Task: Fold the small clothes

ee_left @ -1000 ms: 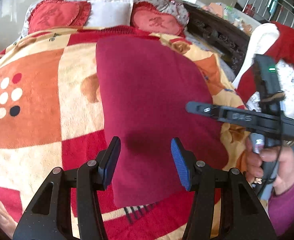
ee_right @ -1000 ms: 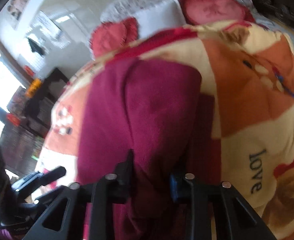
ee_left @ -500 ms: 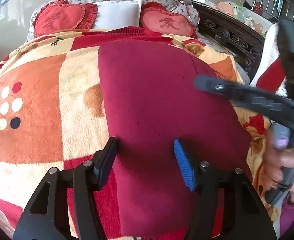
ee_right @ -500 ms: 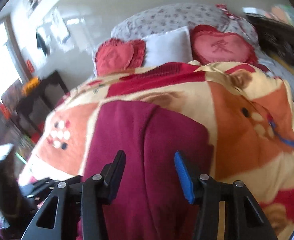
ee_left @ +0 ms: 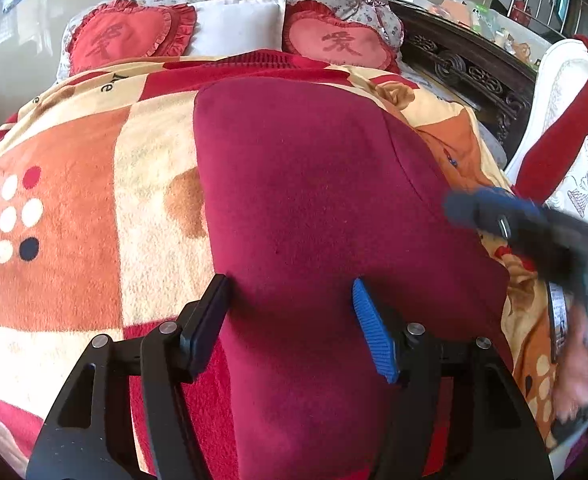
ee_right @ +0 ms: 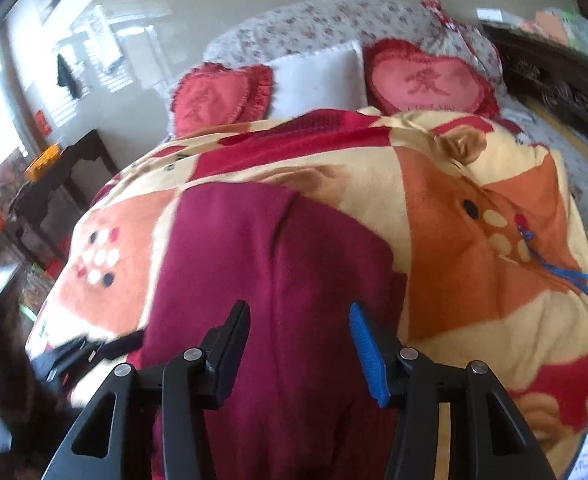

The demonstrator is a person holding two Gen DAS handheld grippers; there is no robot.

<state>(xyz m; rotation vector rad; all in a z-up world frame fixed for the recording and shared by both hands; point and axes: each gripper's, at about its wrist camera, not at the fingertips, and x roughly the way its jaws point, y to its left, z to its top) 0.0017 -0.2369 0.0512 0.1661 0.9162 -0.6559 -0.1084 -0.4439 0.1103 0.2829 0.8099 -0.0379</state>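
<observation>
Now, near to far:
Left gripper (ee_left: 289, 320): hovers over the near end of the dark red garment (ee_left: 314, 208); its fingers (ee_left: 372, 336) have just been opening and stand wide, one above the cloth's left edge, the blue one above its middle, pinching nothing.
Right gripper (ee_right: 300, 350): also above the garment's near part; its fingers have just been opening, now moderately apart and empty, likely let go so the fold can lie.
Garment: spread flat on the blanket (ee_left: 53, 248), lengthwise toward the pillows, folded into a long panel; a seam line runs down its right side.
Edges: left edge straight and exposed on cream fleece; far edge rounded and clear; right edge is close to the bed's side.
Free space: broad patterned blanket to the left and beyond the far edge.
Far end: heart cushions (ee_left: 125, 40) and white pillow (ee_left: 237, 24), well apart from the cloth.
Right side: carved dark furniture (ee_left: 466, 68) hems in that flank.
</observation>
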